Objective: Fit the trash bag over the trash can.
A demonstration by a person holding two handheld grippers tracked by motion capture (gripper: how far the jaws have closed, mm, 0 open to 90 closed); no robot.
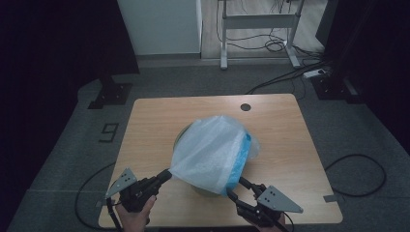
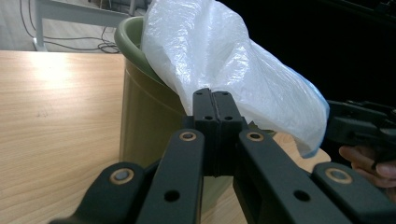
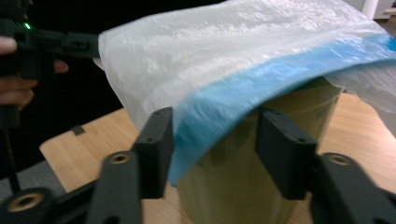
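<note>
- Here, in the high view, a clear plastic bag point(image 1: 212, 150) with a blue edge is draped over a green bin point(image 1: 181, 137) at the centre of the frame, on a wooden tabletop point(image 1: 275, 125).
- The left gripper point(image 1: 167, 175), at lower left of the frame, has its jaws pressed together on the bag's near corner; in the left gripper view the film point(image 2: 224, 60) rises up and right from the pinched jaws over the bin's rim point(image 2: 128, 42).
- The right gripper point(image 1: 233, 188), at lower right, has its jaws spread wide and holds nothing. In the right gripper view the blue edge point(image 3: 261, 81) runs from lower left up to upper right, hanging just between and beyond the two jaws.
- The turning point, by my judgement: the bag's loose blue hem lies straight ahead of the right gripper, closer to it than to the left, so that hand looks best placed to take it.
- The tabletop is pale wood with a small round hole point(image 1: 245, 107) near its far edge.
- The room is dim: grey floor, cables, a white desk frame point(image 1: 258, 21) at upper centre and a painted "9" point(image 1: 109, 131) at left.
</note>
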